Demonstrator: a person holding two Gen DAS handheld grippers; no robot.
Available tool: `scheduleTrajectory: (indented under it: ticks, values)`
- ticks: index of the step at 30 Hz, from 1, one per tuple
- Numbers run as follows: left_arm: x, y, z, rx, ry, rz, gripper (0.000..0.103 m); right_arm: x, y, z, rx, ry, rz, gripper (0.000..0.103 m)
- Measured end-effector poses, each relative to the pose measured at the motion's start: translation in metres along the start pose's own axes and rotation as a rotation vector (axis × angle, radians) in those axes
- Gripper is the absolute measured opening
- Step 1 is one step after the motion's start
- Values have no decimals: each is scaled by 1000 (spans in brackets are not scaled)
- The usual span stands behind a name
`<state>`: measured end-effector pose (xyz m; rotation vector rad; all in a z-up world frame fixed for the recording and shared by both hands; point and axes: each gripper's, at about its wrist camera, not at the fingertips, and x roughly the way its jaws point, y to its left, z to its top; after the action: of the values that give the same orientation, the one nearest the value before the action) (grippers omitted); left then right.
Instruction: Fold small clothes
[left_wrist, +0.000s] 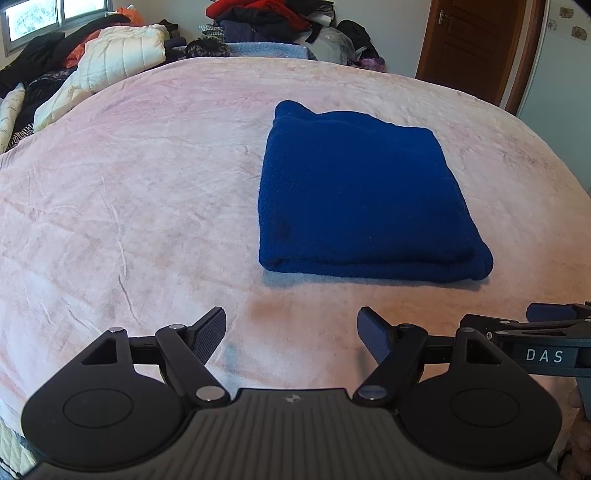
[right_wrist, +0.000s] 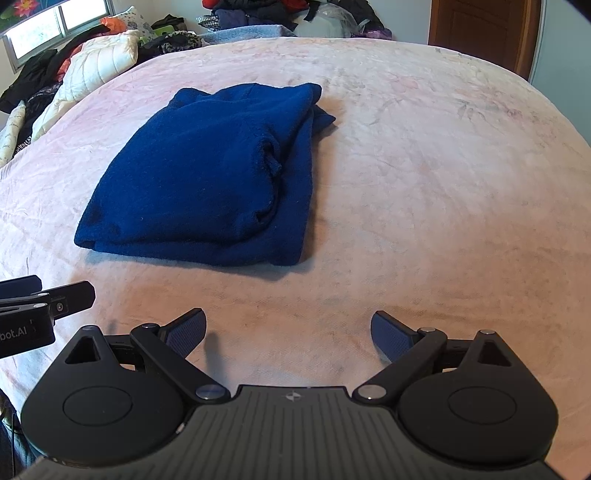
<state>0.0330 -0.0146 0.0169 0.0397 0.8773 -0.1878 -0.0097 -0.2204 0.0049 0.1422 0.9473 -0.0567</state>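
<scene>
A dark blue garment lies folded into a thick rectangle on the pale pink blanket of a bed. In the right wrist view the garment sits ahead and to the left, with folded layers showing along its right side. My left gripper is open and empty, a little short of the garment's near edge. My right gripper is open and empty, over bare blanket to the right of the garment. Each gripper shows at the edge of the other's view: the right one, the left one.
A heap of mixed clothes and a cream quilted jacket lie along the bed's far and left sides. A brown wooden door stands at the far right. A window is at the far left.
</scene>
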Motion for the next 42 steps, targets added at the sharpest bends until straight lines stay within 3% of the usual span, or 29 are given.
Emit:
scheduleTrajectory:
  ticks: [42]
  values:
    - [-1, 0, -2, -5, 8, -3, 78, -1, 3, -4, 11, 9, 10, 97]
